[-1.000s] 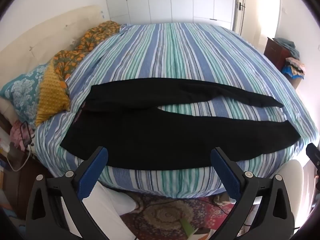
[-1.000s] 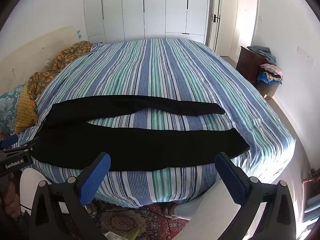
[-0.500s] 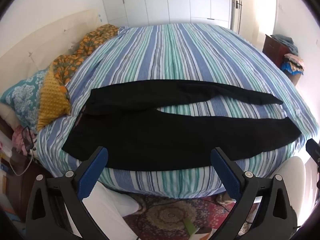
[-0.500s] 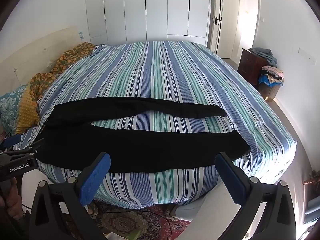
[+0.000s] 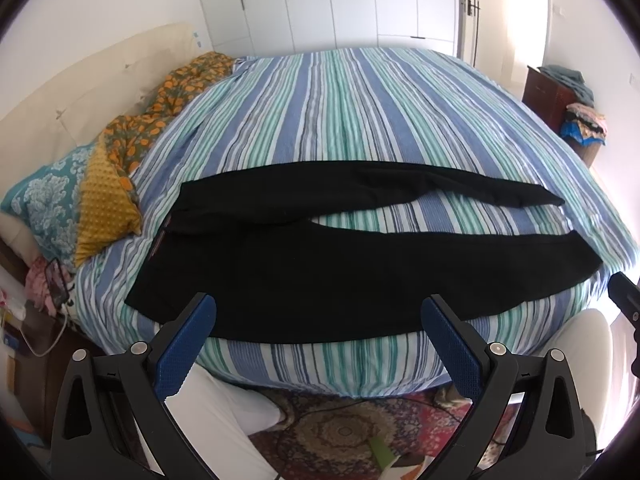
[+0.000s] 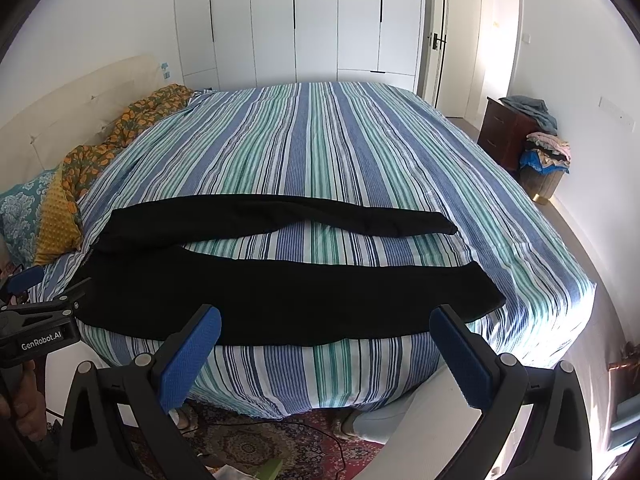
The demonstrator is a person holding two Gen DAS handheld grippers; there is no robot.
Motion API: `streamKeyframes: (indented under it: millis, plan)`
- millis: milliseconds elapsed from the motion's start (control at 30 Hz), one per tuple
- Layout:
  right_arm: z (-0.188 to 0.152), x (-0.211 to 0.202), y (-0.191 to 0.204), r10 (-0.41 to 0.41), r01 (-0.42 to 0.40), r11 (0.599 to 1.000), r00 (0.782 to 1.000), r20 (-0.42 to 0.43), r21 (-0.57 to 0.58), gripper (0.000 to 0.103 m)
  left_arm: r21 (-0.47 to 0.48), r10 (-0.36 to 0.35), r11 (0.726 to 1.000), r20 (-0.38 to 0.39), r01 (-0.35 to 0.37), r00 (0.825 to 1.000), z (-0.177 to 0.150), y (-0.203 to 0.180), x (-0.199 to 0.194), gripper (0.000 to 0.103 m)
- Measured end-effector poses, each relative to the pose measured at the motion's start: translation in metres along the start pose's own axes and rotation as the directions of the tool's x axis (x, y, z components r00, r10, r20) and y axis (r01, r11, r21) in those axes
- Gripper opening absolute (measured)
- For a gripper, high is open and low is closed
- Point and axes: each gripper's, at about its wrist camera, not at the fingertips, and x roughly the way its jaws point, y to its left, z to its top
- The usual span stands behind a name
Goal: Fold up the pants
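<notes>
A bedroom in a home.

A wide bed [image 6: 340,152] under a blue, green and white striped cover fills the room, with a padded cream headboard [image 5: 80,92] along its left side and patterned pillows [image 5: 60,196] and an orange-print blanket [image 5: 168,100] bunched against it. White floor-to-ceiling wardrobes [image 6: 296,20] line the far wall, beside a door [image 6: 440,40] that opens onto a bright passage. A dark wooden dresser [image 6: 508,132] by the right wall carries heaped clothes [image 6: 546,150], and a patterned rug [image 6: 248,444] covers the floor at the bed's near edge.
</notes>
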Motion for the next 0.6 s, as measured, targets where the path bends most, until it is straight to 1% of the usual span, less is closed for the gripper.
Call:
streamKeyframes:
  millis: [333, 433, 600]
  plan:
    - [-0.0001, 0.0033, 0.0017, 0.002, -0.002, 1.000, 1.000, -0.012, -0.004, 0.103, 0.007, -0.008, 1.000, -0.004, 0.008, 1.000, -0.0032, -0.0019, 0.0017, 0.103]
    - [-0.0005, 0.0055, 0.0040, -0.014, 0.014, 1.000, 1.000, -0.022, -0.009, 0.103, 0.001, -0.017, 1.000, -0.001, 0.017, 1.000, -0.0049, -0.0002, 0.0018, 0.103]
    - [-0.0023, 0.0053, 0.0064, -0.045, 0.044, 0.999, 0.999, -0.026, -0.024, 0.103, 0.006, -0.022, 1.000, -0.021, 0.022, 1.000, -0.0061, -0.0032, 0.0056, 0.103]
